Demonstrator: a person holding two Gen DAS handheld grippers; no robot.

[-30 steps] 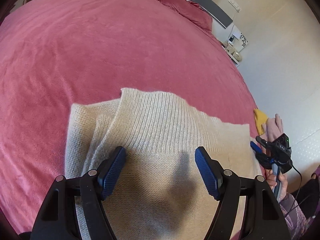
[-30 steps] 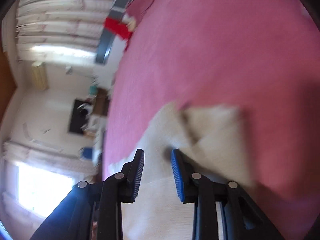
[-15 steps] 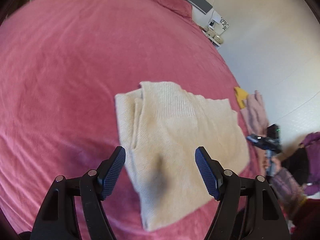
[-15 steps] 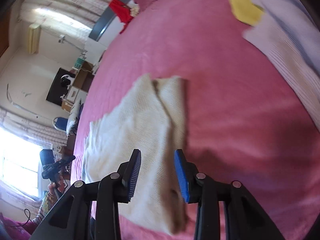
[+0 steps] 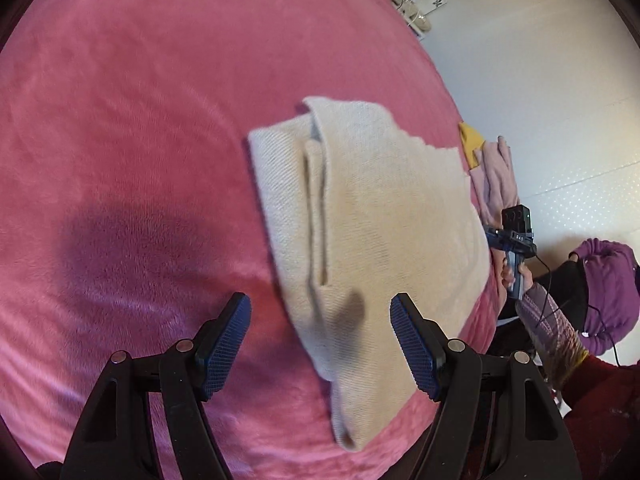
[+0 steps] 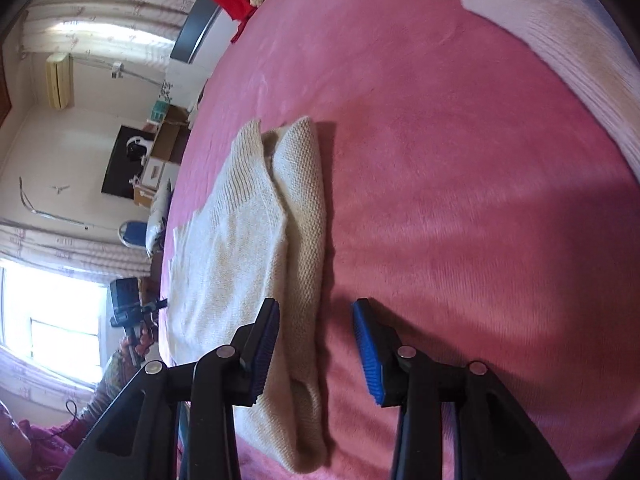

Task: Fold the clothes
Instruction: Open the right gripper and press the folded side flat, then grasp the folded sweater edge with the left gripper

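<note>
Cream knit sweater (image 5: 372,216) is lying folded on the pink bedspread (image 5: 140,120). Left gripper (image 5: 320,340) is hovering wide, empty; right gripper (image 6: 316,344) has just been opening, holding nothing. Next: probably regrasping an edge or fetching the lilac garment (image 6: 560,40).

Black fingers (image 5: 224,344) — blue pads, silver screws.
</note>
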